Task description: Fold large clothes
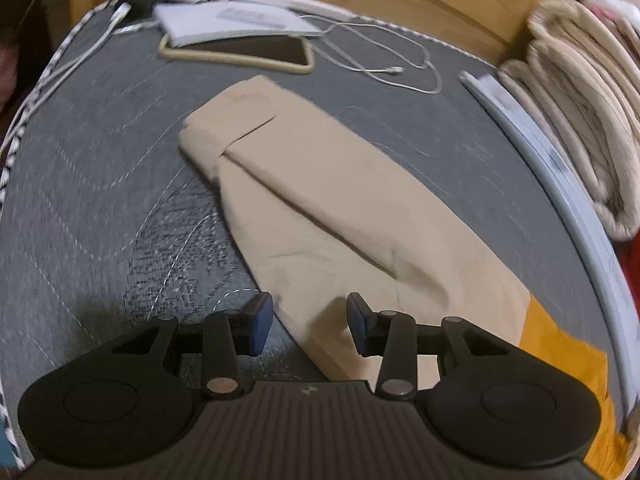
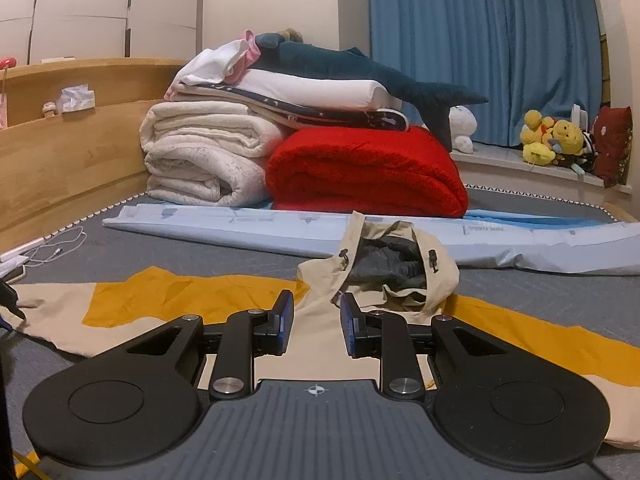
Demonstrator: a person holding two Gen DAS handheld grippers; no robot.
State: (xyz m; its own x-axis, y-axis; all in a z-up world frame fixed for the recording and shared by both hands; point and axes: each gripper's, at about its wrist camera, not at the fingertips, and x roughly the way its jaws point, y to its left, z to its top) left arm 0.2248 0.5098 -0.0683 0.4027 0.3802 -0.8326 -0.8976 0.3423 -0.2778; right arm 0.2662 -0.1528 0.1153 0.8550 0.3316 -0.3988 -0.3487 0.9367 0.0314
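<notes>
A beige jacket with yellow-orange panels lies spread on a grey quilted bed. In the left wrist view its beige sleeve (image 1: 320,208) stretches away from me, cuff at the far end, with a yellow panel (image 1: 560,344) at the right. My left gripper (image 1: 310,320) is open and empty, hovering over the sleeve's near end. In the right wrist view the jacket body (image 2: 320,320) lies flat, its hood (image 2: 396,272) standing open with dark lining. My right gripper (image 2: 316,320) is open and empty, low over the beige middle strip just before the hood.
A phone (image 1: 240,50), a booklet (image 1: 228,20) and white cables (image 1: 392,68) lie at the far end of the bed. A light blue folded sheet (image 2: 240,228), folded white blankets (image 2: 208,156), a red blanket (image 2: 364,172) and a plush shark (image 2: 360,68) stand behind the hood. A wooden bed frame (image 2: 60,152) is at the left.
</notes>
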